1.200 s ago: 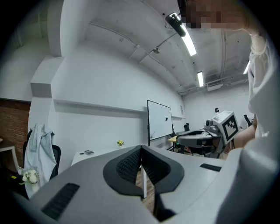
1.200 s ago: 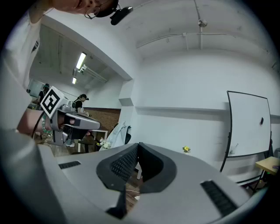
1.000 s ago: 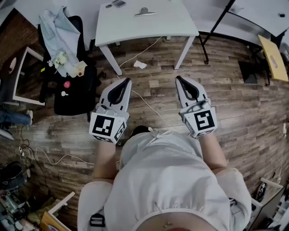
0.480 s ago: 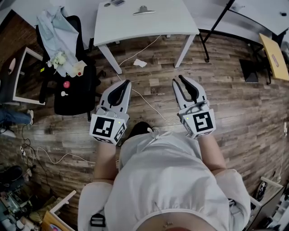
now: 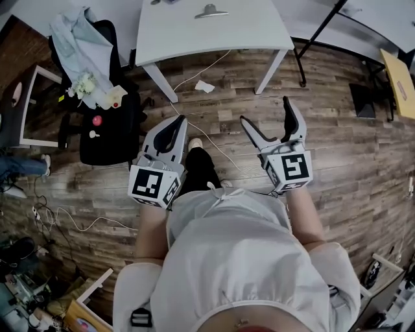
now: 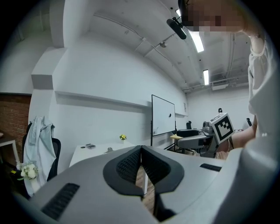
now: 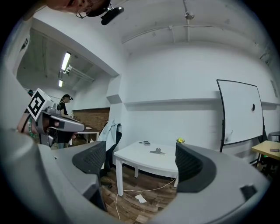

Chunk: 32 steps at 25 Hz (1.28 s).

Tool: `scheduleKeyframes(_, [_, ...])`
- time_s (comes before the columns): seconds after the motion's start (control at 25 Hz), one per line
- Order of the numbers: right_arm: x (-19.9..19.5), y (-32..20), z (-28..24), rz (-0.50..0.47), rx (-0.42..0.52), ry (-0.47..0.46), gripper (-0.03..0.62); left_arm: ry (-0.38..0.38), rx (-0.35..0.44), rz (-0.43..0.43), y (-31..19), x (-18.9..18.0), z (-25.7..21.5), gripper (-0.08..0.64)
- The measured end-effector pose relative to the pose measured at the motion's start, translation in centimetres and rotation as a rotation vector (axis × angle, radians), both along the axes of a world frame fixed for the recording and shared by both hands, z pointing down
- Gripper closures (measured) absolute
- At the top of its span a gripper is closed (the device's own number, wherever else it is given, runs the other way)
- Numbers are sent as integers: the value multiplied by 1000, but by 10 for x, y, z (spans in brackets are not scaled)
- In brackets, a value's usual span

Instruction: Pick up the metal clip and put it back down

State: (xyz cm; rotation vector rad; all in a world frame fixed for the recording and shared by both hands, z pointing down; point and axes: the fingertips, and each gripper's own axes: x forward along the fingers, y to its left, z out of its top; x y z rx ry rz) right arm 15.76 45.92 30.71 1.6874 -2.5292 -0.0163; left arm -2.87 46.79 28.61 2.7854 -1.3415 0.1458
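The metal clip (image 5: 211, 11) lies on the white table (image 5: 194, 35) at the top of the head view, well ahead of both grippers. My left gripper (image 5: 179, 122) is shut, empty, and held over the wooden floor. My right gripper (image 5: 266, 111) is open; its jaws have just been opening and hold nothing. In the right gripper view the clip (image 7: 156, 151) shows far off on the table (image 7: 135, 159), framed between the spread fingers (image 7: 89, 158). The left gripper view shows the closed pads (image 6: 131, 164) and the clip (image 6: 109, 149) as a small speck.
A black office chair (image 5: 107, 123) draped with a pale garment (image 5: 78, 45) stands left of the table. A white cable (image 5: 211, 144) and a paper scrap (image 5: 204, 86) lie on the floor. Another desk (image 5: 363, 16) is at the upper right. A whiteboard (image 7: 240, 111) stands behind.
The right gripper's jaws went from shut to wide open. Both grippers shifted slightly forward, and a dark shoe now shows between them on the floor.
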Motion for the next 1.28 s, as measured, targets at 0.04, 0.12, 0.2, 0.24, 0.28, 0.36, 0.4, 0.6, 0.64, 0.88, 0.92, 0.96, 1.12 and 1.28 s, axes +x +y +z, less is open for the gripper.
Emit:
scheduleKeyframes(0.04, [-1,-8,0,0,-3,-1,103,1,-3,-3,-8,-2,1,541])
scheduleKeyframes(0.12, [-4,-27,0,-2,-9,-7,103,4,-8,-1,-27,-5,3,541])
scheduleKeyframes(0.2, [-9,-47,1,0,-12,-8,103,7,-11,4,-49,-9,5,541])
scheduleKeyframes(0.24, [-12,-59,2,2,-10,-6,103,10,-13,7,-61,-12,7,541])
scheduleKeyframes(0.28, [-16,-71,3,3,-9,-2,103,13,-14,9,-74,-16,9,541])
scheduleKeyframes(0.36, [-24,-98,7,7,-10,8,104,21,-18,15,-102,-24,14,541])
scheduleKeyframes(0.4, [-28,-113,9,11,-16,12,104,26,-21,16,-117,-28,16,541])
scheduleKeyframes(0.6, [-56,-201,8,30,-50,18,104,46,-28,29,-205,-59,12,541])
scheduleKeyframes(0.64, [-63,-220,6,37,-52,16,104,49,-29,32,-224,-66,11,541])
scheduleKeyframes(0.88, [-100,-326,-1,68,-67,24,104,63,-26,62,-331,-104,3,541])
scheduleKeyframes(0.92, [-104,-341,-1,75,-71,27,104,66,-24,69,-347,-108,3,541])
scheduleKeyframes(0.96, [-108,-355,-1,83,-76,29,104,70,-22,76,-361,-112,2,541])
scheduleKeyframes(1.12, [-119,-399,7,109,-117,42,104,93,-31,92,-405,-124,0,541])
scheduleKeyframes(1.28, [-119,-431,25,127,-186,53,104,106,-57,96,-435,-127,8,541])
